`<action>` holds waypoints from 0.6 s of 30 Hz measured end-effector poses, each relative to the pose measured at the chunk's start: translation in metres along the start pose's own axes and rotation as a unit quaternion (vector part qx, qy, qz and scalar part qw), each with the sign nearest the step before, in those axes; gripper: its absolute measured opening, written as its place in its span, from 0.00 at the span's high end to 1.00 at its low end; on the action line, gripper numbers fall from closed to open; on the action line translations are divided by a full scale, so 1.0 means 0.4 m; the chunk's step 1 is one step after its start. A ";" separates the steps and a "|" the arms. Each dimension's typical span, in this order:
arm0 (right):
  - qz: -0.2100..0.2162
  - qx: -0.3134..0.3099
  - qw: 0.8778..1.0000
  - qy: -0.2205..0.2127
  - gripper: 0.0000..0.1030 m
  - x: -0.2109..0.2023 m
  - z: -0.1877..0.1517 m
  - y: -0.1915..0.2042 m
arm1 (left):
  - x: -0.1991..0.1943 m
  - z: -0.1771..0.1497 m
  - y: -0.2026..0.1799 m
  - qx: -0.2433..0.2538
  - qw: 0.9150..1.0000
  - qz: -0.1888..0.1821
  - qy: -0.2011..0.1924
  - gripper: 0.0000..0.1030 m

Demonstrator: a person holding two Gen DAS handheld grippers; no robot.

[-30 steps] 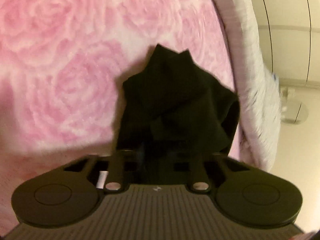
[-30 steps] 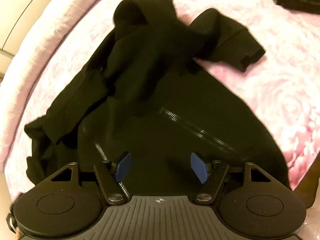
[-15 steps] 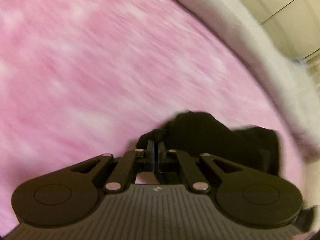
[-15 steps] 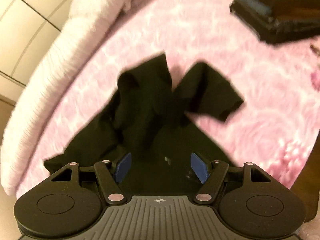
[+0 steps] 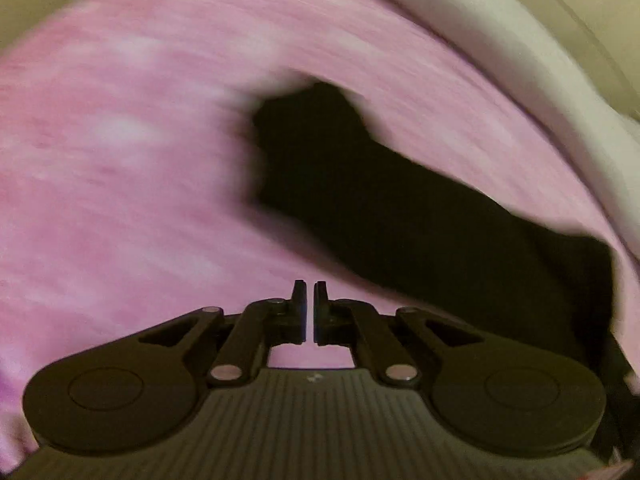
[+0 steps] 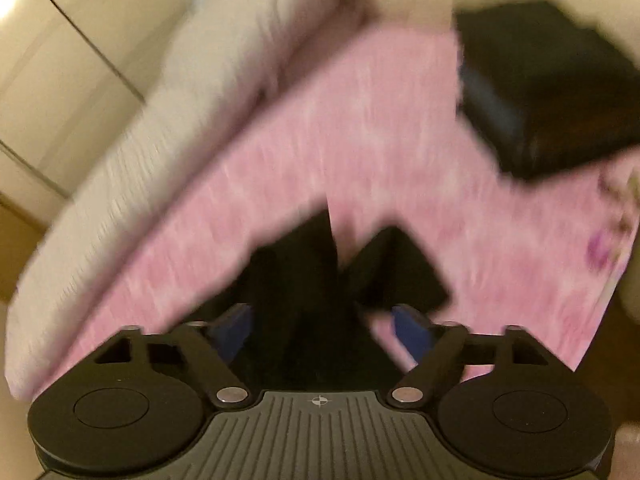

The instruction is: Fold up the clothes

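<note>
Now both grippers hang over the crumpled black fabric garment [image 5: 400, 216] on the pink rose-patterned bed [image 5: 120, 160].
Left gripper [image 5: 307, 300]: jaws nearly closed, empty, garment ahead-right, stretching rightward. Right gripper [image 6: 320, 328]: jaws wide, just been opening, garment loose between them, nearer.

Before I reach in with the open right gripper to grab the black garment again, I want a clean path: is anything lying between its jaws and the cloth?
Nothing visible does. The right gripper has just been opening its jaws, and the black garment lies directly ahead on the pink blanket. The dark folded stack sits far off.
</note>
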State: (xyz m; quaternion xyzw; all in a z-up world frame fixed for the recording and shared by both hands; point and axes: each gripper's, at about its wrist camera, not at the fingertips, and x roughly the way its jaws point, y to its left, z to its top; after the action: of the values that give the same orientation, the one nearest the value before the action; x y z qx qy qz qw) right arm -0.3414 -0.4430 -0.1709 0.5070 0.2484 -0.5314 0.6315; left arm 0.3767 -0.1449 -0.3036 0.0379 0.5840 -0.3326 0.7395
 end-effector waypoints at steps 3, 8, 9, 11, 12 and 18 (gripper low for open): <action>-0.030 -0.040 0.996 0.068 0.18 0.161 -0.082 0.006 | 0.075 -0.086 -0.222 0.056 0.991 -0.105 0.058 0.96; 0.049 -0.104 0.989 0.091 0.18 0.291 -0.092 0.071 | 0.166 -0.198 -0.532 0.099 0.960 -0.240 0.104 0.90; 0.080 -0.098 0.988 0.086 0.18 0.305 -0.075 0.077 | 0.178 -0.209 -0.575 0.095 0.957 -0.253 0.103 0.85; 0.146 -0.065 0.984 0.074 0.18 0.337 -0.027 0.076 | 0.201 -0.219 -0.639 0.074 0.957 -0.265 0.095 0.82; 0.178 -0.038 0.981 0.072 0.18 0.355 0.000 0.069 | 0.210 -0.220 -0.658 0.059 0.957 -0.270 0.087 0.80; 0.277 0.044 0.950 0.136 0.18 0.532 0.117 0.088 | 0.278 -0.175 -0.691 -0.011 0.969 -0.246 0.029 0.70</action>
State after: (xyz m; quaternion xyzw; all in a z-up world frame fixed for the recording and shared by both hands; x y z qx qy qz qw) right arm -0.2532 -0.5773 -0.3221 0.6505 0.1577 -0.2721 0.6913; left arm 0.1808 -0.3780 -0.3326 -0.1055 0.6002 -0.4967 0.6180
